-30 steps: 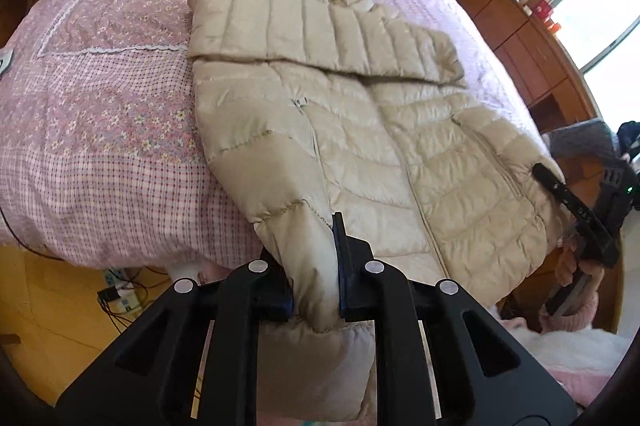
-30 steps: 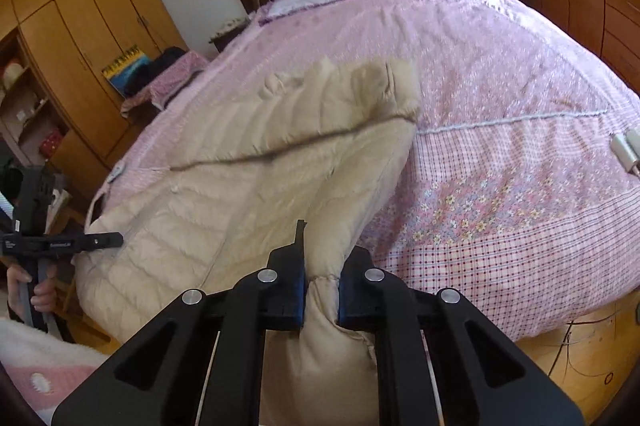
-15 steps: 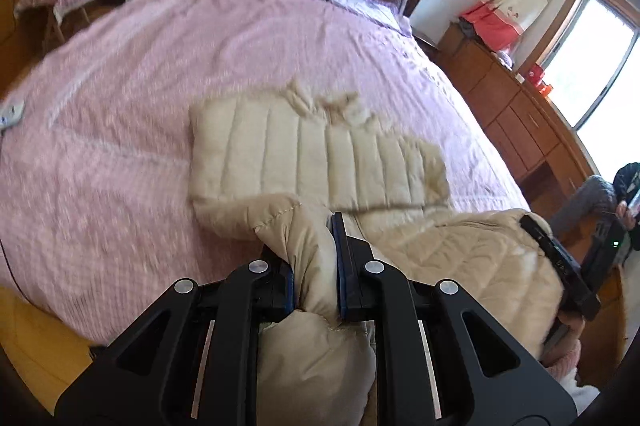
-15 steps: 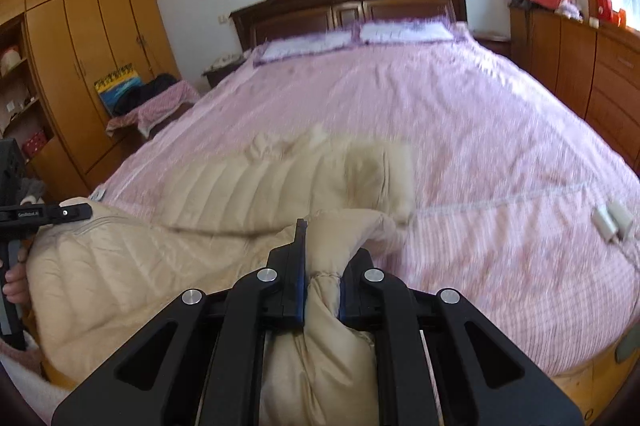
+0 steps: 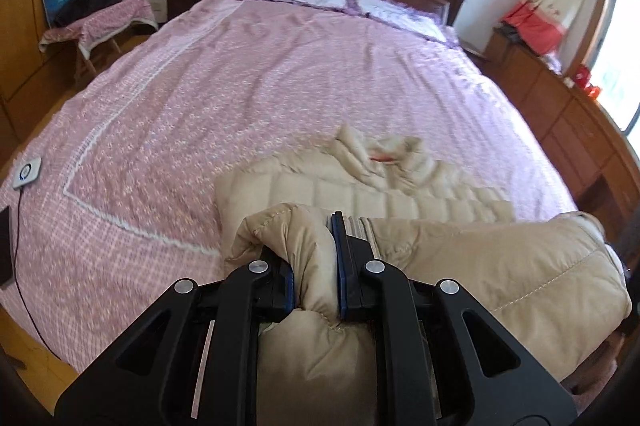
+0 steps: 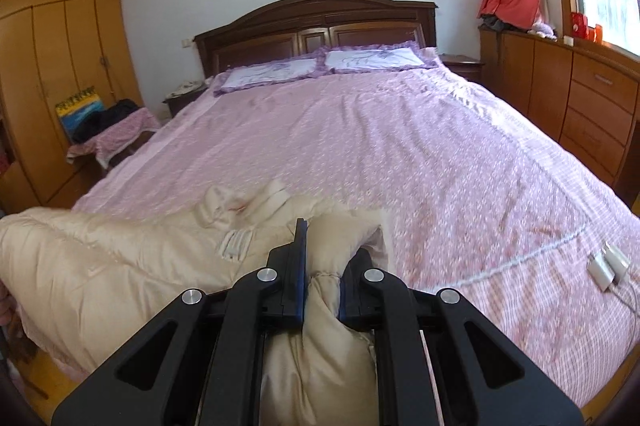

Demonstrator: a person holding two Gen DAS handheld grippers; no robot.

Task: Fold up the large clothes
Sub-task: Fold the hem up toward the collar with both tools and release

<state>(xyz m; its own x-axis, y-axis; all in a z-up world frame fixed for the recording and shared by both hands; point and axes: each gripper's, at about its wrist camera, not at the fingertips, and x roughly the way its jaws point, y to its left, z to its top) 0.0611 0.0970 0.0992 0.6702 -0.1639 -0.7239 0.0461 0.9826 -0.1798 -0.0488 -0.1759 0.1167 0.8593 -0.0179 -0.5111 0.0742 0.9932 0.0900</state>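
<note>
My left hand-held gripper is clamped on a bunched fold of the beige down jacket; the padded fabric fills the narrow gap between the two blue-lined pads. My right hand-held gripper is likewise closed on a second bunch of the same jacket, pads pressing the quilted cloth from both sides.

The jacket lies at the foot end of the bed, on the pink patterned bedspread. Its lower part is lifted and doubled over toward the collar, which rests flat on the spread and shows a small red mark. The raised portion spans between my two grippers; in the right wrist view it extends leftward to the edge of the frame.

Two purple-trimmed pillows sit against the dark wooden headboard. A white device with a cable lies on the spread near the left edge of the bed, well apart from the jacket. White adapters lie on the spread near the right edge.
</note>
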